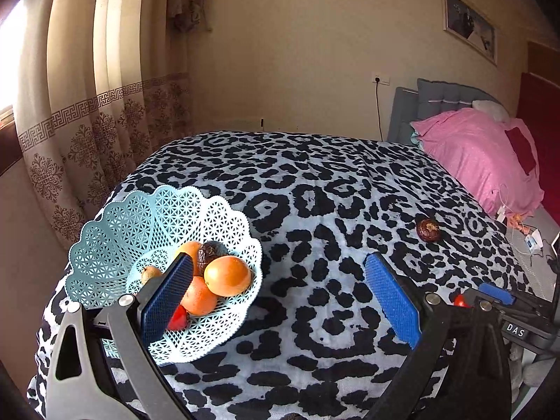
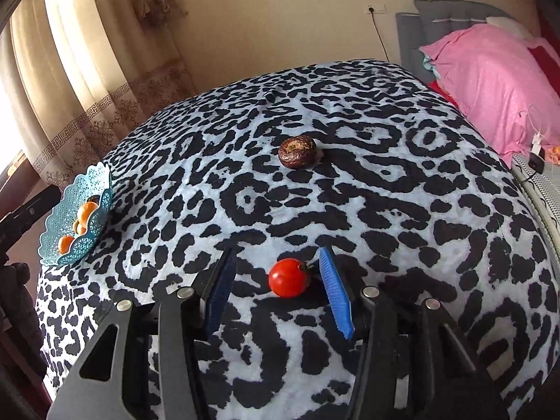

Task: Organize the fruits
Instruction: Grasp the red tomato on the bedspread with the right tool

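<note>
The jaws of the right gripper (image 2: 278,288) stood wide, one blue pad on each side of the tomato (image 2: 289,277), not yet touching it. The jaws of the left gripper (image 1: 280,294) were also wide and held nothing, hanging just beside the basket (image 1: 115,231).

Most of the sorting looked done: the basket, near the bed's left edge, already held several oranges (image 1: 227,275), a dark fruit and something red near the bottom. Two pieces remained out on the spotted blanket (image 2: 385,210): the tomato and a brown wrinkled fruit (image 2: 297,152) farther up the bed, well apart from the basket.

The tomato lay between the right pads, closer to the right-hand one, its stem toward that pad.
</note>
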The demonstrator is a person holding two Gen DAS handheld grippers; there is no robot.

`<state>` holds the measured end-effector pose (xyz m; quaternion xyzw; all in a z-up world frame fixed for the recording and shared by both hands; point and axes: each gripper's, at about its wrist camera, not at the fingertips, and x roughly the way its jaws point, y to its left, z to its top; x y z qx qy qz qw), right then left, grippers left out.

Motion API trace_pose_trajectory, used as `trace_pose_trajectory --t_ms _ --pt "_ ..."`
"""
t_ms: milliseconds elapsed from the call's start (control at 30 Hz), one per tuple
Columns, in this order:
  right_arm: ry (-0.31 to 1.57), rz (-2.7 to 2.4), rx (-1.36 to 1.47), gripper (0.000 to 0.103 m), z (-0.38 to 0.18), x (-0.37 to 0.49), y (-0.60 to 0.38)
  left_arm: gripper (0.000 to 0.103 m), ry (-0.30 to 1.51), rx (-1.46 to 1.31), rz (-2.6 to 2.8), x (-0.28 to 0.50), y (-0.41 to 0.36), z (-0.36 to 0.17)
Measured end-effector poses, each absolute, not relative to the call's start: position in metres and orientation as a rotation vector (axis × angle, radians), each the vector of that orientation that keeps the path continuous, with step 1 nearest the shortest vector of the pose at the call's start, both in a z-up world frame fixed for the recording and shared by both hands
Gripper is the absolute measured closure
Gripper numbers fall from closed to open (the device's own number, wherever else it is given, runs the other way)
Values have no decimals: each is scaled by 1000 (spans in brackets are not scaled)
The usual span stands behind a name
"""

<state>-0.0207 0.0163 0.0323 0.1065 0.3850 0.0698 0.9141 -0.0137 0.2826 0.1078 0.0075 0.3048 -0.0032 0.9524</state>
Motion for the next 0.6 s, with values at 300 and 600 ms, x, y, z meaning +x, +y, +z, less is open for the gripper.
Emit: trace_pose_trajectory --t_ms 300,600 --pt "865 124 133 65 17 -11 27 3 630 18 -19 -11 280 105" --pt "845 135 152 75 16 -10 26 3 651 34 -35 -2 270 101"
